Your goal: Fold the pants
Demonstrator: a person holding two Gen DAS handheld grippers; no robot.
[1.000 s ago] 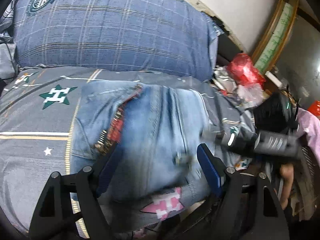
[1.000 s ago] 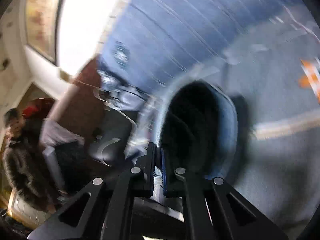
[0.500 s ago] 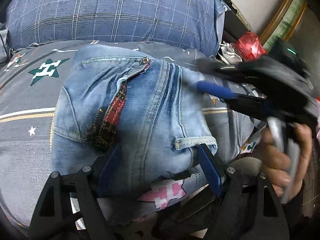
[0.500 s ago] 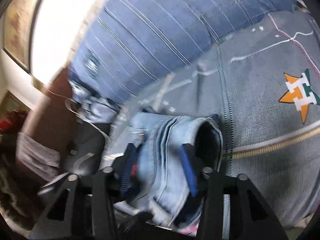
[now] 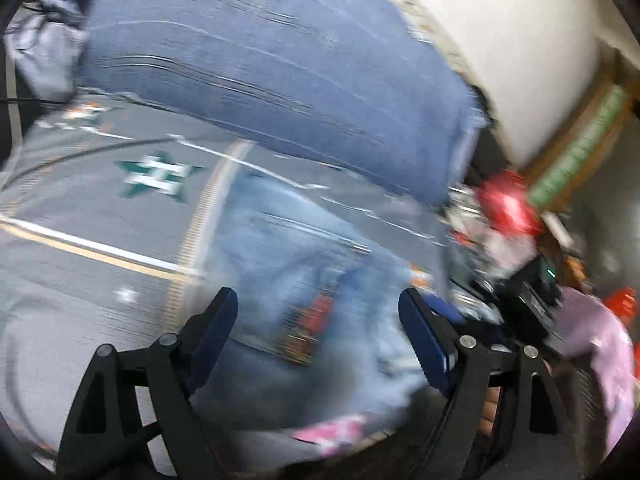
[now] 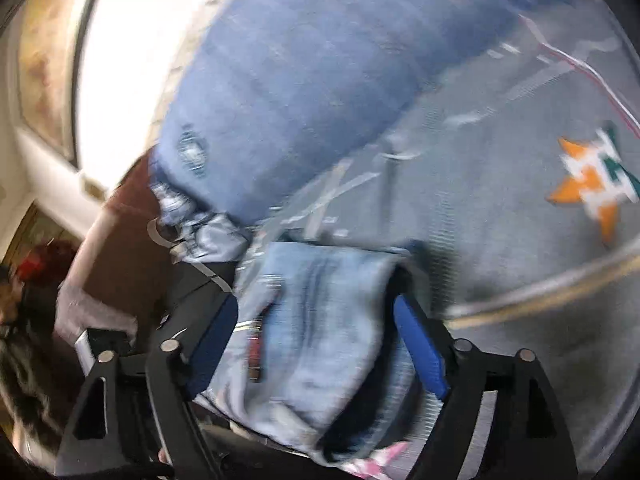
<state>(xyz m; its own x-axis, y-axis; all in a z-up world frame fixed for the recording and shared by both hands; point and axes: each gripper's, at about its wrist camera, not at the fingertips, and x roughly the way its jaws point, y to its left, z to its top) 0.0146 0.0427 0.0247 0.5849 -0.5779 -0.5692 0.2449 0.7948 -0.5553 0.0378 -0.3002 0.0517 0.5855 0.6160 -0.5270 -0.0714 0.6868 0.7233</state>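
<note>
Bed cover (image 5: 100, 292): grey woven cotton, flat, printed with white and yellow bands and star emblems, a green one at 10 o'clock in the left wrist view and an orange one at 3 o'clock in the right wrist view.

Pillow (image 5: 260, 72): plump, rounded, blue plaid fabric with thin pale lines, lying at 12 o'clock across the head of the cover in both views.

Pants (image 5: 320, 300): light blue washed denim with visible stitched seams, folded into a compact, soft-edged bundle resting on the cover just below the pillow. A red and brass patch shows near its middle; detail is lost to blur.

Left gripper (image 5: 320, 336): black angular frame, blue flat pads, jaws spread and opening. The denim lies between the pads, apart from both.

Right gripper (image 6: 320, 344): same build, jaws opening wide. The bundle (image 6: 312, 320) sits between the fingers at 6 o'clock; released, not pinched.

Red crinkled bag (image 5: 508, 204): glossy plastic, at 3 o'clock beyond the bed edge.
</note>
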